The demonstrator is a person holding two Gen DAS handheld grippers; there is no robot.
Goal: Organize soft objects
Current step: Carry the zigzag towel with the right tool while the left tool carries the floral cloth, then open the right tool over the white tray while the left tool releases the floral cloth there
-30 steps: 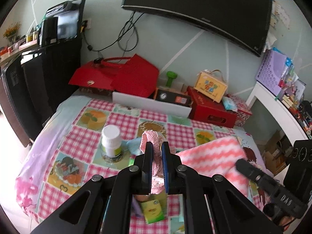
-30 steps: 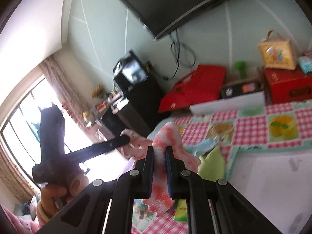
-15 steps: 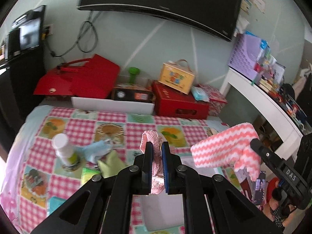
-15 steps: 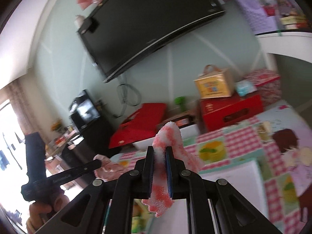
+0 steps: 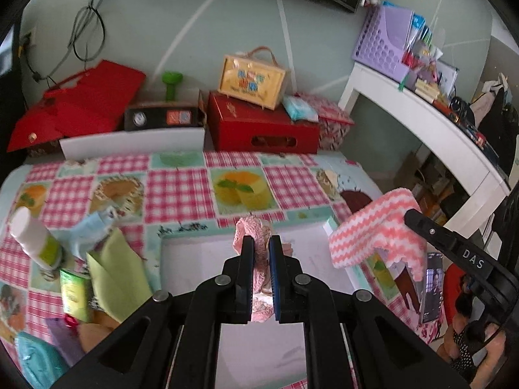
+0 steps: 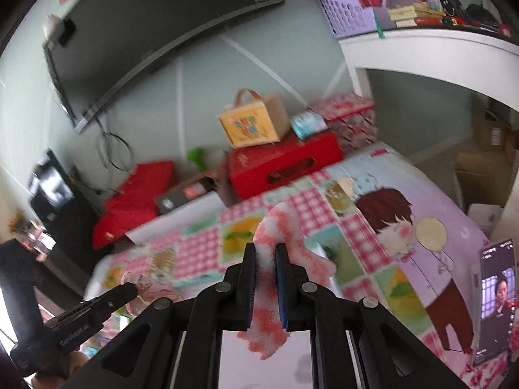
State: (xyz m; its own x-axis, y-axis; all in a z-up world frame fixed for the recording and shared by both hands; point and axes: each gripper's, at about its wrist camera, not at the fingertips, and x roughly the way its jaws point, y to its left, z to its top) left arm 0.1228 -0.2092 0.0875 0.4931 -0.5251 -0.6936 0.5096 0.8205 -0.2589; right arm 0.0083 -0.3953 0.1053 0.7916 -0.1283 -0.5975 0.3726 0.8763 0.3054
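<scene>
Left gripper (image 5: pixel 261 248) is seen clamped on a pink patterned cloth (image 5: pixel 256 233), held above the white tray (image 5: pixel 194 259) on the checked tablecloth (image 5: pixel 181 191); right gripper (image 6: pixel 266 256) is clamped on a pink-and-white fuzzy cloth (image 6: pixel 285 227), raised over the tray's right edge

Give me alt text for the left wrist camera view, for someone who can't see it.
The left claw is shut on a pink patterned cloth above a white tray on a checked tablecloth. At right, the right claw holds up a pink zigzag towel; a white bottle and a green cloth lie at left.
</scene>
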